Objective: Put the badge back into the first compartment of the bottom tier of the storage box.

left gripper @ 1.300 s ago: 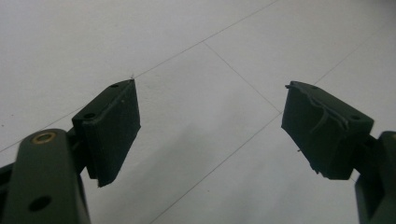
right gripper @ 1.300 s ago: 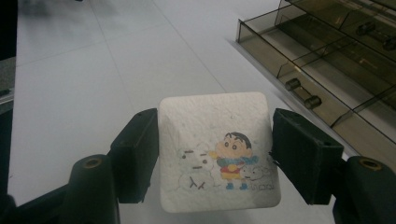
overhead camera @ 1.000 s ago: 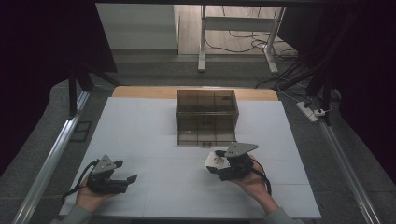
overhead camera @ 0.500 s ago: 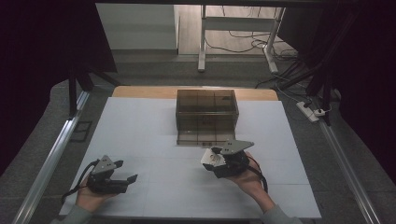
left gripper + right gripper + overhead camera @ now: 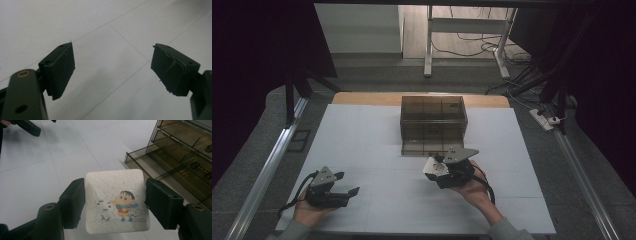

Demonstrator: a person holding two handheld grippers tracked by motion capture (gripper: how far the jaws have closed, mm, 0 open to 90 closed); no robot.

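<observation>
My right gripper (image 5: 435,167) is shut on a white square pad (image 5: 433,166), held just in front of the open bottom drawer (image 5: 427,146) of a smoky transparent drawer cabinet (image 5: 433,120). In the right gripper view the pad (image 5: 112,187) carries a cartoon of a child and a snowman, and both pads of the gripper (image 5: 115,192) press on its sides. The drawer (image 5: 150,162) lies to the upper right there. My left gripper (image 5: 346,183) rests low at the table's front left, open, with bare table between its jaws (image 5: 112,65).
The white table top (image 5: 362,130) has thin grid lines. The cabinet's upper drawers (image 5: 185,142) hold small dark items. A metal rail (image 5: 267,170) runs along the left edge. A power strip (image 5: 544,120) and cables lie on the floor at the right.
My right gripper has drifted slightly left with the pad held in it. The left gripper has stayed where it was.
</observation>
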